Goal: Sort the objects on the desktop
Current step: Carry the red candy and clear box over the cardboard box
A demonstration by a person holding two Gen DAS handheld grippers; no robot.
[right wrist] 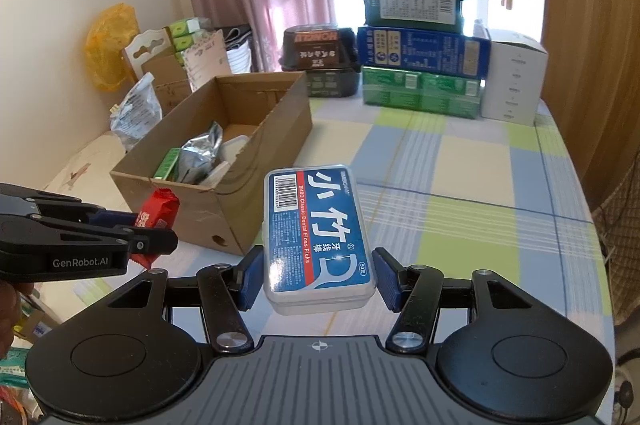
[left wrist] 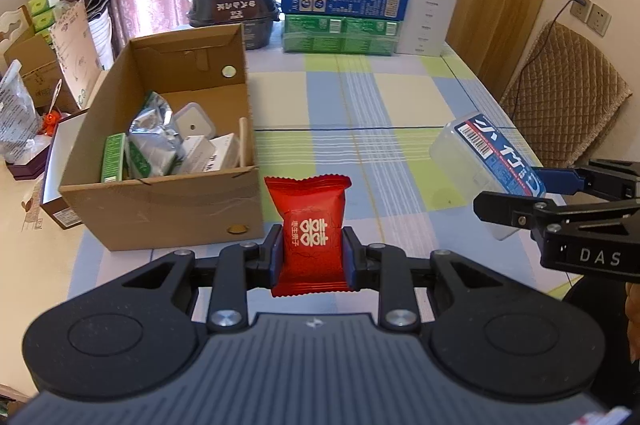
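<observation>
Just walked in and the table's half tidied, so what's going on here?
A person is sorting desktop items with a handheld gripper in each hand. The left gripper is shut on a red candy packet, held up just in front of the open cardboard box. The right gripper holds a clear box of dental floss picks above the checked tablecloth. The cardboard box already contains a silver foil pouch and small cartons. Neither held item is in it yet.
</observation>
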